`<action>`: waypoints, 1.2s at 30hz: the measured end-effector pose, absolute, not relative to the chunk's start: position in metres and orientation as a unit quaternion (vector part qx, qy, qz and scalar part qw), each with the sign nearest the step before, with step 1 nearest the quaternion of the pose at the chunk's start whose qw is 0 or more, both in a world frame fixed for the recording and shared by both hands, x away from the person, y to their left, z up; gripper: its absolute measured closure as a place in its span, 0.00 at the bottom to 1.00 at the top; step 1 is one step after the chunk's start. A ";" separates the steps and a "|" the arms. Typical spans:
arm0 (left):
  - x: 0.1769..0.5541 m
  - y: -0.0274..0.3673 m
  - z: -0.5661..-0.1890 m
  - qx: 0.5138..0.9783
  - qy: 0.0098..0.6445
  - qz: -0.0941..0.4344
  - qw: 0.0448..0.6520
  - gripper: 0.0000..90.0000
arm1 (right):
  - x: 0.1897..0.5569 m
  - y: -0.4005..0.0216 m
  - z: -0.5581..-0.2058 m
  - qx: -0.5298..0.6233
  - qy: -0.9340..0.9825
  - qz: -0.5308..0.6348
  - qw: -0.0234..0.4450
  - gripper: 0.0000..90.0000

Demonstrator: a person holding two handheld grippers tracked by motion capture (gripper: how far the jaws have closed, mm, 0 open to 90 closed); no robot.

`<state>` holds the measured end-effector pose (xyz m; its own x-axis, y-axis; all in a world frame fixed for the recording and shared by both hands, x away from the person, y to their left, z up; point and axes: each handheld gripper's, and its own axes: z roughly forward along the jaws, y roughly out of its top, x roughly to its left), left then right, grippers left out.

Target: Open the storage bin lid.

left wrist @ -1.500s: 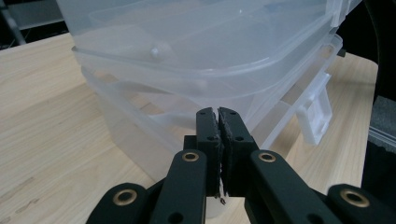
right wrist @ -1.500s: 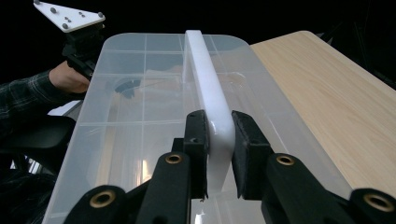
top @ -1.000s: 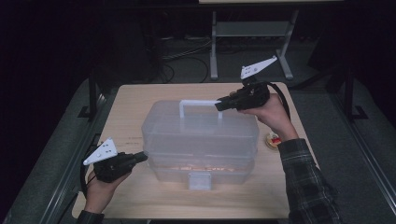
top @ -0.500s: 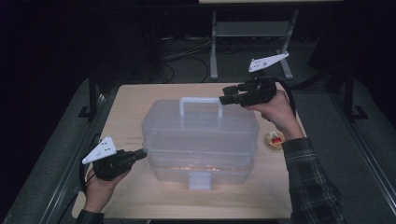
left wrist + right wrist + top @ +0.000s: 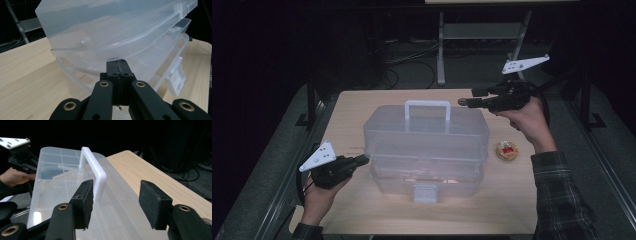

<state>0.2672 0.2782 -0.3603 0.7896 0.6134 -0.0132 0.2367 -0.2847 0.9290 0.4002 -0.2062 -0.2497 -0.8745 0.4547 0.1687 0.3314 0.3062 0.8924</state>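
A clear plastic storage box [image 5: 427,145] stands mid-table, its white handle [image 5: 427,104] upright on the lid. My left gripper [image 5: 363,160] is shut, its tips against the box's left side just under the lid's rim; in the left gripper view the closed jaws [image 5: 117,65] meet the box [image 5: 112,30] there. My right gripper [image 5: 468,97] hovers over the box's far right corner, to the right of the handle. Its jaws have just been opening and nothing is between them. In the right gripper view the open gripper [image 5: 120,202] looks along the lid, the handle [image 5: 96,172] beyond its left jaw.
A small round orange and red object [image 5: 506,150] lies on the wooden table [image 5: 357,105] right of the box. The box's white latch [image 5: 426,192] faces the front edge. A metal stand [image 5: 441,50] and cables sit on the floor behind the table.
The right gripper has let go of the handle, opened, and moved right and slightly up. The handle stays upright. The left gripper has kept still.
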 end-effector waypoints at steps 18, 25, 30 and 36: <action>0.272 0.275 -0.352 0.780 0.264 0.189 0.535 1.00 | 0.375 -0.250 -0.270 0.295 0.797 0.517 0.103 0.44; 0.276 0.275 -0.348 0.779 0.262 0.196 0.534 1.00 | 0.358 -0.262 -0.282 0.309 0.794 0.509 0.119 0.43; 0.279 0.275 -0.343 0.777 0.258 0.203 0.537 1.00 | 0.345 -0.270 -0.293 0.319 0.792 0.505 0.126 0.42; 0.284 0.274 -0.339 0.775 0.258 0.209 0.538 1.00 | 0.331 -0.275 -0.307 0.326 0.793 0.499 0.128 0.42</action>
<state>0.2838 0.2742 -0.3389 0.7795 0.6247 0.0455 0.1752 -0.2872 0.9417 0.3313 -0.2750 -0.3074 -0.7551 0.6441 0.1226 0.3890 0.2896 0.8745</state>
